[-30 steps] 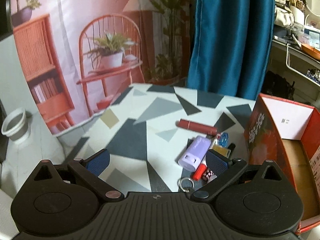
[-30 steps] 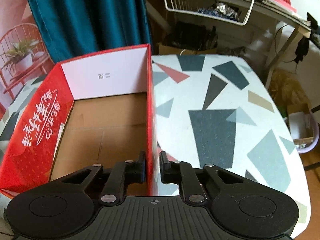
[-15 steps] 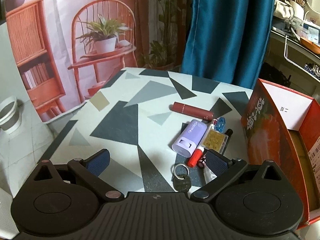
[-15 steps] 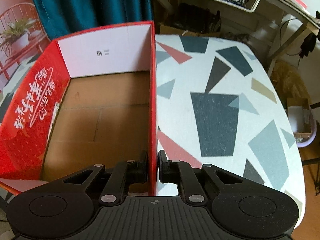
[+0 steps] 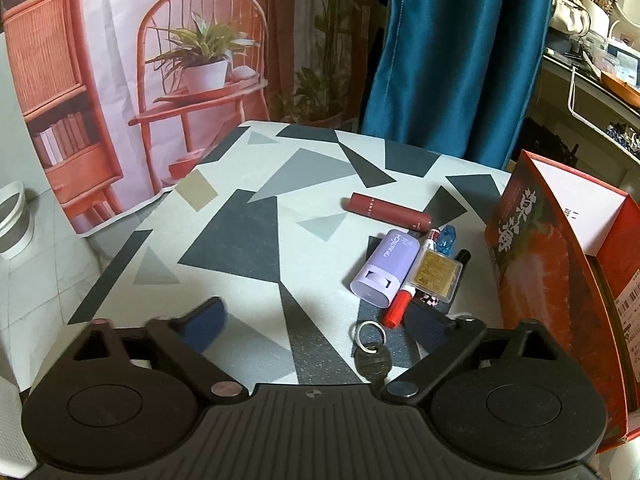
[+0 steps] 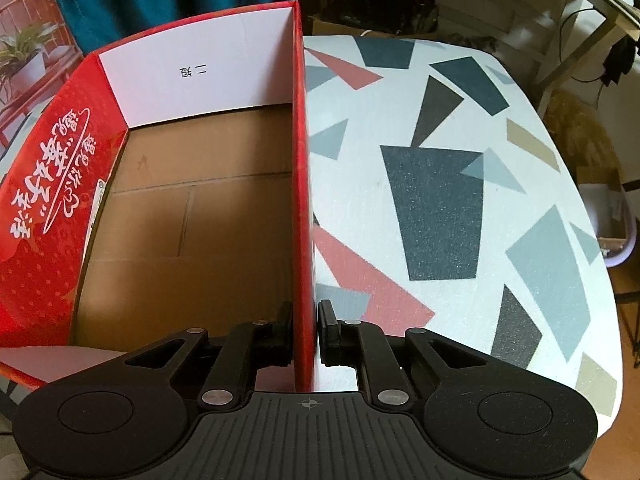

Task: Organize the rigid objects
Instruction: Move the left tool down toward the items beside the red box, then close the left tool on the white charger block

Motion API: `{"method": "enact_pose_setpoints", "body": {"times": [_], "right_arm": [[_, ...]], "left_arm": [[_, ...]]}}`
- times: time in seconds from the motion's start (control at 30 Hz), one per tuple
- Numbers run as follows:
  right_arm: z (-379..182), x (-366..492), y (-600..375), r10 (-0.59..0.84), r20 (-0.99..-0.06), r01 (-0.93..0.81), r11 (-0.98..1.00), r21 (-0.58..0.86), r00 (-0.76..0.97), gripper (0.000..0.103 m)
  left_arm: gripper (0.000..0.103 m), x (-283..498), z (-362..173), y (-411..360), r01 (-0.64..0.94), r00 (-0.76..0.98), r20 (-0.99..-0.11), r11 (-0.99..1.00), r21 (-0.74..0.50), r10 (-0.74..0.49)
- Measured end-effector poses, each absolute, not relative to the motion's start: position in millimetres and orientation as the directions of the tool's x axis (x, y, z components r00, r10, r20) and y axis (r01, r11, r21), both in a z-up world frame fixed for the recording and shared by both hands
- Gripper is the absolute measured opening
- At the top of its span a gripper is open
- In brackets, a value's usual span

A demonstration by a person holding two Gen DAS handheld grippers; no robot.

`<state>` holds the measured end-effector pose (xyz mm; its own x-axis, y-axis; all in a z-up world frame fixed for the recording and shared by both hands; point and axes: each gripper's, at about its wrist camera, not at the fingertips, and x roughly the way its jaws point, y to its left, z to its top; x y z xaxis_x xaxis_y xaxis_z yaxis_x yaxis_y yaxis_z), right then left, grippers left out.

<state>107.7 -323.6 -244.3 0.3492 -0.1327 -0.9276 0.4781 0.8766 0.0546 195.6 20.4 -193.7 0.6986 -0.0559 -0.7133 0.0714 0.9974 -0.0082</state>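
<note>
In the left wrist view my left gripper (image 5: 316, 326) is open and empty above the table, just short of a cluster of small items. The cluster holds a dark red tube (image 5: 386, 213), a lilac case (image 5: 385, 267), a red-capped pen (image 5: 404, 300), a gold packet (image 5: 436, 274), a blue crystal (image 5: 447, 237) and a key on a ring (image 5: 372, 354). The red cardboard box (image 5: 536, 264) stands to their right. In the right wrist view my right gripper (image 6: 305, 330) is shut on the box's right wall (image 6: 301, 184); the box floor is bare.
The table (image 6: 440, 200) has a geometric-patterned cloth and a rounded right edge. A teal curtain (image 5: 452, 60) and a printed backdrop (image 5: 160, 60) hang behind. Cluttered shelves (image 5: 600, 60) stand at the far right. A white bucket (image 5: 12, 220) sits on the floor at left.
My left gripper has risen and tilted down over the table, bringing the key and the item cluster into fuller view. My right gripper has kept its hold on the box wall while rising slightly.
</note>
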Motion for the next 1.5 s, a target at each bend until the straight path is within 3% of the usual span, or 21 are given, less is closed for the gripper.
{"method": "enact_pose_setpoints", "body": {"times": [0.23, 0.67, 1.1, 1.13, 1.27, 1.5], "right_arm": [[-243.6, 110.5, -321.8, -0.128, -0.930, 0.440, 0.897, 0.040, 0.345, 0.011], [-244.4, 108.1, -319.5, -0.134, -0.920, 0.428, 0.903, 0.039, 0.367, 0.011], [-244.4, 109.9, -318.0, -0.133, -0.923, 0.424, 0.905, 0.036, 0.362, 0.011], [-244.6, 110.4, -317.5, -0.133, -0.923, 0.423, 0.905, 0.035, 0.362, 0.011], [-244.7, 110.6, -317.0, -0.133, -0.923, 0.422, 0.906, 0.034, 0.361, 0.011], [-244.8, 110.7, -317.0, -0.133, -0.923, 0.421, 0.906, 0.034, 0.361, 0.011]], "left_arm": [[0.087, 194.1, -203.4, 19.5, 0.076, 0.668, -0.739, 0.996, -0.056, -0.092], [0.086, 174.9, -243.3, -9.1, 0.315, 0.586, -0.791, 0.949, 0.025, -0.174], [0.080, 167.9, -250.4, -22.8, 0.416, 0.559, -0.794, 0.909, 0.020, -0.238], [0.078, 168.7, -253.0, -24.4, 0.418, 0.558, -0.798, 0.908, 0.032, -0.228], [0.049, 174.8, -258.6, -24.1, 0.427, 0.547, -0.800, 0.904, 0.015, -0.245], [0.048, 190.5, -258.0, -25.0, 0.401, 0.575, -0.788, 0.915, 0.039, -0.218]]}}
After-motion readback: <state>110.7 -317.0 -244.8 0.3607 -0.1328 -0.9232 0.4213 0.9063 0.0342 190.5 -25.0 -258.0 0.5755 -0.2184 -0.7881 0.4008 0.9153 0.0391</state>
